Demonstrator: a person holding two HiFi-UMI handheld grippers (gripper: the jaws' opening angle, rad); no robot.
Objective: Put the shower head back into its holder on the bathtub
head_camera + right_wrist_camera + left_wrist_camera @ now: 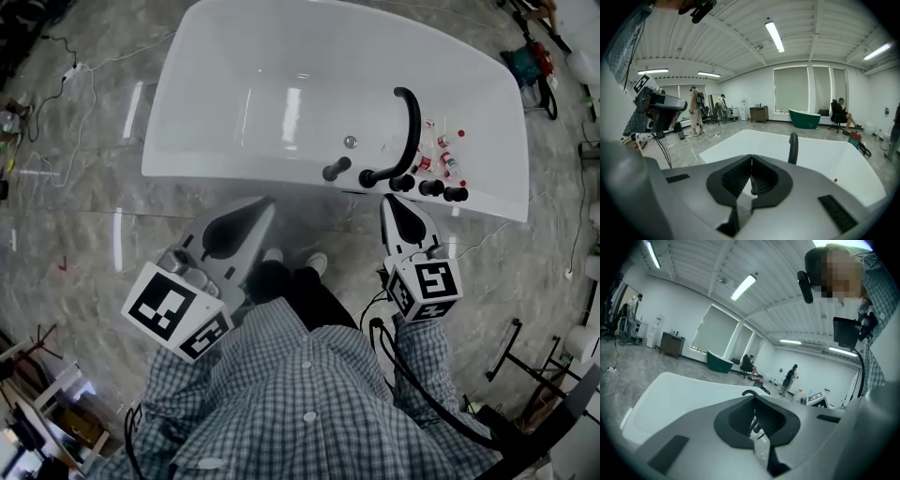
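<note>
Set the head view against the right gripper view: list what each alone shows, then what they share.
Head view only: the person's shoes and the tub drain. Right gripper view only: a green bathtub, a seated person, ceiling lights. Both: the white bathtub, its black curved spout, and the right gripper, jaws together.

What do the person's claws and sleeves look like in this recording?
Both the left claw and right claw are light grey shells with black pads, each carrying a black-and-white marker cube. A black cable trails from the right one. Sleeves are checked.
</note>
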